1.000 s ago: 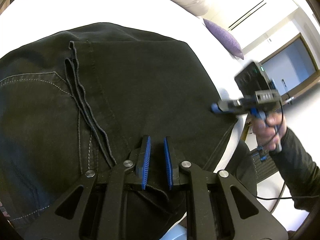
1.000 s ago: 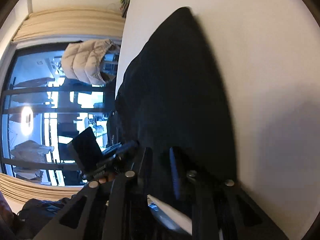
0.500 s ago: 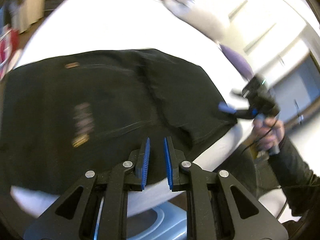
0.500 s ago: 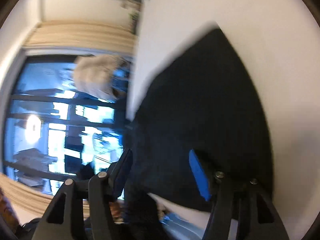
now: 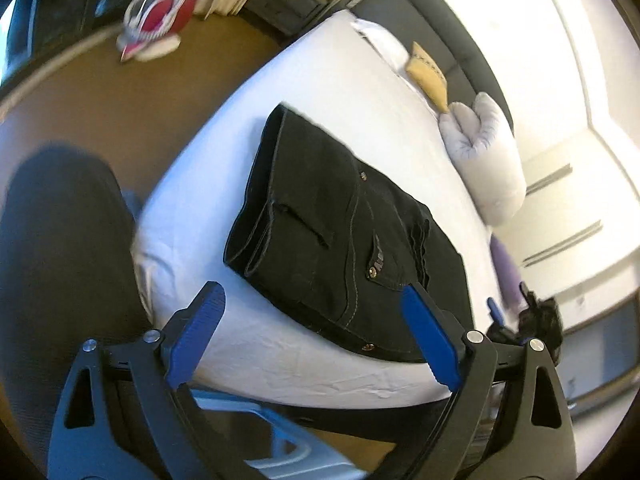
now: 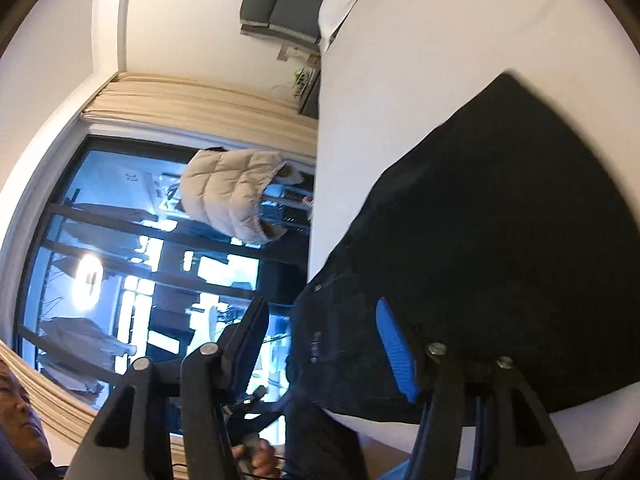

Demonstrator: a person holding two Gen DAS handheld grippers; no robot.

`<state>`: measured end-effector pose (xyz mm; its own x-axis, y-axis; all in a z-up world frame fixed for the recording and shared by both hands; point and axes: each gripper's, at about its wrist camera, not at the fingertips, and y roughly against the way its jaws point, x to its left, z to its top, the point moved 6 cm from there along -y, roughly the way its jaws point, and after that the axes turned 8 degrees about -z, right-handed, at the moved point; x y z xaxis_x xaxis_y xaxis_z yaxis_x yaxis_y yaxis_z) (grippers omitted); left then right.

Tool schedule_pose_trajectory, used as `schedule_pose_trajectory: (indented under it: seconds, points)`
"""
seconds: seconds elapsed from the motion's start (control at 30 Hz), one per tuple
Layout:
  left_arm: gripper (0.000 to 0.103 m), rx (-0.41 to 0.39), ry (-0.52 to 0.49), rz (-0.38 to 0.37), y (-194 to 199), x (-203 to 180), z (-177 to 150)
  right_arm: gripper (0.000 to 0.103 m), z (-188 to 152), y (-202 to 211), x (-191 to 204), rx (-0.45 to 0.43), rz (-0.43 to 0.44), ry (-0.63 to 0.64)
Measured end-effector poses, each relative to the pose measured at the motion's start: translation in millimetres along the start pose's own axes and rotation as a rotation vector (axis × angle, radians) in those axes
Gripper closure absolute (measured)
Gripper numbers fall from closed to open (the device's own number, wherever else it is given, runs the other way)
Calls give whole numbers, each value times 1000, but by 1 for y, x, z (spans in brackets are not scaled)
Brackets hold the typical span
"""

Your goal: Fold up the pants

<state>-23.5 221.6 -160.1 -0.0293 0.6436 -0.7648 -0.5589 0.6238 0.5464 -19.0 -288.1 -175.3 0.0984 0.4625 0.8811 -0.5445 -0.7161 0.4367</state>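
Note:
Black jeans (image 5: 340,236) lie folded into a compact stack near the foot edge of a white bed (image 5: 320,80). My left gripper (image 5: 312,332) is open and empty, pulled back above the bed's edge, clear of the pants. In the right wrist view the folded pants (image 6: 500,240) fill the right side. My right gripper (image 6: 320,340) is open and empty, just off the near end of the pants. The right gripper also shows at the left wrist view's right edge (image 5: 520,320).
Pillows (image 5: 484,152) and a yellow cushion (image 5: 428,76) lie at the bed's head. A dark headboard (image 6: 280,4) stands behind. Brown floor (image 5: 100,92) lies to the left. A large window with a beige jacket (image 6: 236,196) hanging before it fills the right wrist view's left.
Both grippers opened, let go of the pants and pulled back from the bed. The left wrist view now takes in the whole folded stack.

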Motion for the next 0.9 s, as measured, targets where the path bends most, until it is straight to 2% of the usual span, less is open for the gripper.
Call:
schedule_pose_trajectory:
  seconds: [0.07, 0.23, 0.37, 0.5, 0.53, 0.57, 0.6, 0.67, 0.9]
  points:
    - [13, 17, 68, -58, -8, 9, 1, 42, -4, -14, 3, 23, -1, -4]
    - [13, 29, 240, -144, -37, 29, -2, 42, -7, -41, 22, 63, 17, 14]
    - [12, -7, 372, -214, -44, 51, 1, 42, -1, -44, 32, 79, 57, 42]
    - [12, -23, 396, -227, -44, 57, 5, 42, 2, -54, 34, 103, 60, 48]
    - [19, -27, 387, -229, -39, 60, 6, 42, 4, -59, 35, 112, 60, 49]
    - [35, -32, 378, -234, -37, 57, 7, 42, 4, -63, 38, 121, 60, 52]
    - [41, -31, 374, -232, -38, 57, 10, 43, 4, -67, 39, 129, 58, 58]
    - [60, -28, 379, -243, -40, 55, 14, 42, 5, -73, 41, 144, 54, 66]
    - [83, -35, 329, -224, -35, 45, 22, 43, 14, -98, 24, 226, -50, 59]
